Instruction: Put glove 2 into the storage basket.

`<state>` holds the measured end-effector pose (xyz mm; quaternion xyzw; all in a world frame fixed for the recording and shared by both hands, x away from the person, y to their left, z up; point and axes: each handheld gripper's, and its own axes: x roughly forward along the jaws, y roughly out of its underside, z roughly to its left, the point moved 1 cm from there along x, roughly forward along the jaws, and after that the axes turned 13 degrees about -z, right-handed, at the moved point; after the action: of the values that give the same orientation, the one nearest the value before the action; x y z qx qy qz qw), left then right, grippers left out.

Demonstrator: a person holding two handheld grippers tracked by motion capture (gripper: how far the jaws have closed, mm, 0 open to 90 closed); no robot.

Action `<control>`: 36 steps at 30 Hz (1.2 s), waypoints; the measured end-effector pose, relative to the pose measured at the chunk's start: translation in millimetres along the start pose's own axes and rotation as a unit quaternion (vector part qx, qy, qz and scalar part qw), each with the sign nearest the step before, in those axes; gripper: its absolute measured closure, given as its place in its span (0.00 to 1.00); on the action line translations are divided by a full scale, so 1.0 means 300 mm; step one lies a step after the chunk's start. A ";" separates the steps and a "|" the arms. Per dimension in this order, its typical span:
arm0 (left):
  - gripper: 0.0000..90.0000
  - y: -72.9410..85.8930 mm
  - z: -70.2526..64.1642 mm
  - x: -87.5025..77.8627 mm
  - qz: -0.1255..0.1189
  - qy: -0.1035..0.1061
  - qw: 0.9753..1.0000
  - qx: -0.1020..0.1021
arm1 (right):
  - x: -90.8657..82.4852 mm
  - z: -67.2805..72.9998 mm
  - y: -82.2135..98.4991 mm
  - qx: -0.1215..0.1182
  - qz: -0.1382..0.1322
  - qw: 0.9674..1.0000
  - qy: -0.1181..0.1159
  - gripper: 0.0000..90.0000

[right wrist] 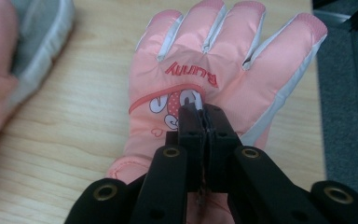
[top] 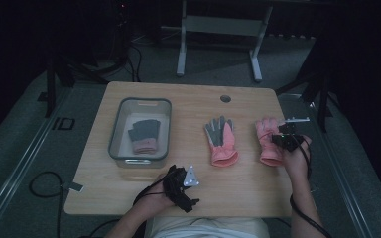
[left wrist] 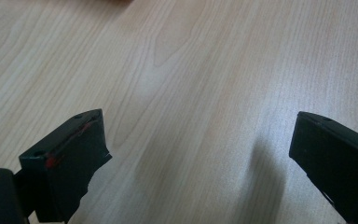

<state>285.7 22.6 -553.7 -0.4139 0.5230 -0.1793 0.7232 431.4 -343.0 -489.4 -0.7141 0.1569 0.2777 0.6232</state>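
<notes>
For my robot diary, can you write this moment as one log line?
left claw: open over table | right claw: pinching pink glove | grey-palmed glove: untouched | bin: glove inside

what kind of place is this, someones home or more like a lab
Probably a lab or recording studio rather than a home: a bare wooden table stands alone on grey carpet, dark curtains surround it, cables trail across the floor, and a metal equipment stand sits behind it.
</notes>
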 end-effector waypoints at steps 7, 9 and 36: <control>0.04 0.001 0.000 -0.001 0.003 0.000 1.000 0.002 | -0.068 0.035 -0.105 -0.014 -0.028 1.000 0.001 0.97; 0.04 0.002 0.000 0.000 0.003 0.000 1.000 0.000 | -0.076 0.049 -0.126 -0.020 -0.029 0.999 -0.007 0.97; 0.04 -0.002 0.000 -0.008 0.002 -0.003 1.000 0.003 | -0.155 0.338 -0.298 -0.075 -0.065 0.994 -0.053 0.97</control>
<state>284.8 24.0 -551.7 -0.4110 0.5208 -0.1780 0.7267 424.9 -234.2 -397.0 -0.7516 0.0557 0.2852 0.5922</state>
